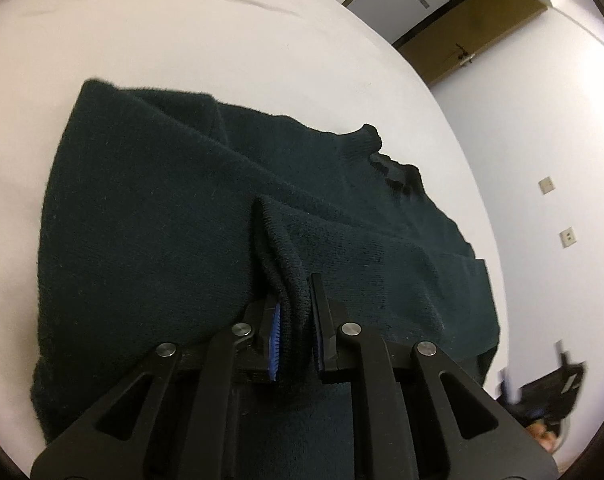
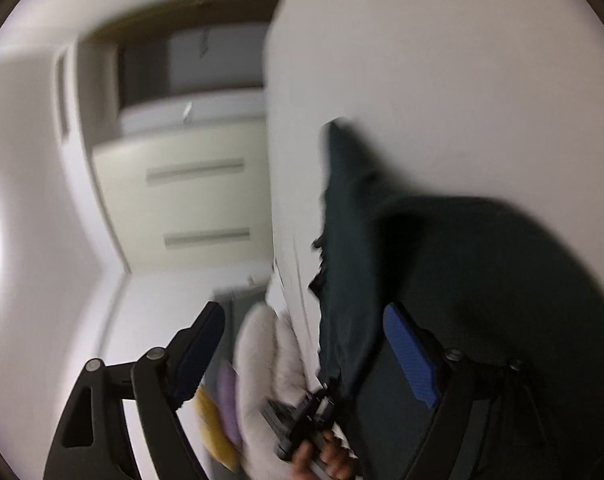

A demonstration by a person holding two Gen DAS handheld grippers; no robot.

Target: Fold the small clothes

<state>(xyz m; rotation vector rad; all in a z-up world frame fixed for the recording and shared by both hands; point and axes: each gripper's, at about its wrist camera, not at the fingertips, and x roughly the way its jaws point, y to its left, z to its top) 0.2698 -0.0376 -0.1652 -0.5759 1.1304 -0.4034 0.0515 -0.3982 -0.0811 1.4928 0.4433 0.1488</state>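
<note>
Here the dark green sweater lies spread on the white bed, its ribbed cuff pinched between the clenched pads of the left tool. The right tool stands spread wide over the bed's edge, nothing between its pads. That view is blurred; a hand shows below, partly cut off.

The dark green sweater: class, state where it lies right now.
In the left wrist view the dark green sweater lies spread on the white bed, one fold pinched in the left gripper.
</note>
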